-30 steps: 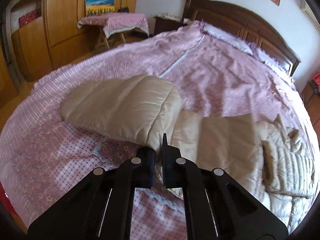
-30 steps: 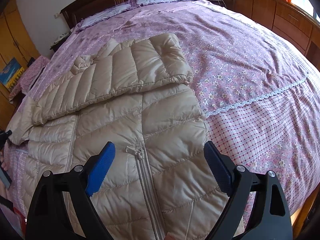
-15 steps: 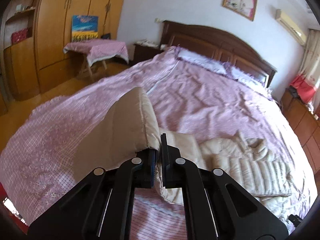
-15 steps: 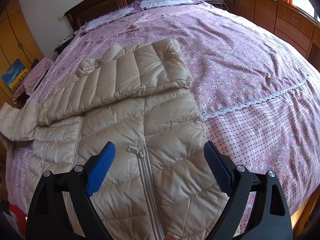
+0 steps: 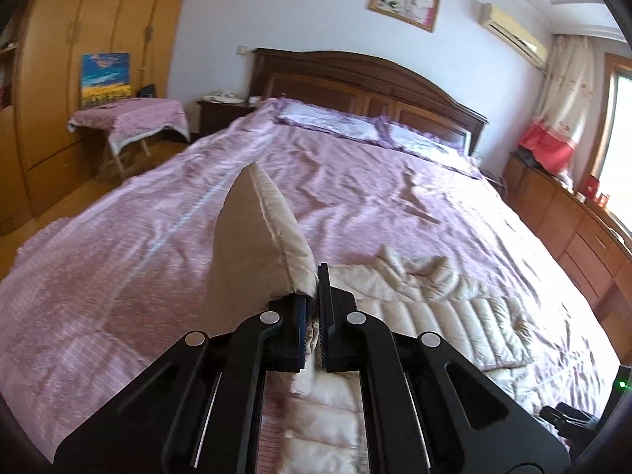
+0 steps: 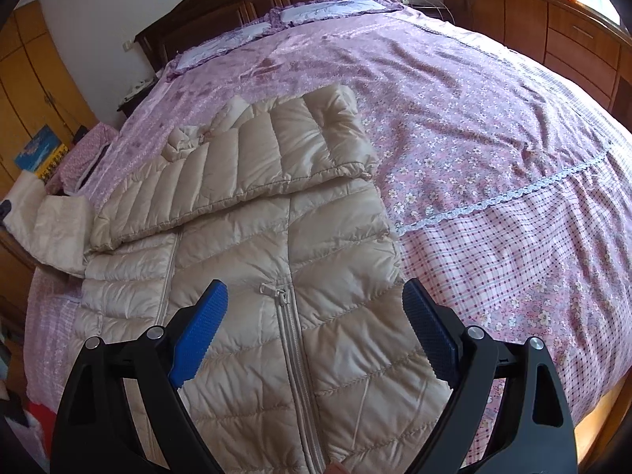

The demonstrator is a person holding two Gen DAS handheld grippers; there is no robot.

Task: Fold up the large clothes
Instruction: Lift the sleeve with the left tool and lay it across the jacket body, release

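A wide bed (image 6: 493,91) under a pink-and-lilac flowered spread carries a beige quilted down jacket (image 6: 245,260), lying front up near the foot, its zip (image 6: 290,339) closed up the middle. One sleeve (image 6: 252,166) already lies folded across the chest, its cuff reaching the jacket's right edge in the right wrist view. The other sleeve (image 5: 256,237) is off the bed: the left tongs (image 5: 312,308) are pressed together on its cuff edge, holding it raised so that the fabric stands up in a peak above the spread. In the right wrist view that same sleeve (image 6: 51,229) hangs slack at the jacket's far left side. The right tongs (image 6: 312,328) hover over the lower front of the jacket, blue pads spread wide to either side of the zip, pinching nothing.

The step in hand appears to be the second sleeve fold. The next move would likely call for carrying the lifted cuff across the chest, laying it flat on or beside the first sleeve, then letting go. The puffy filling may spring back, so the free right tongs could be needed to press the body down.
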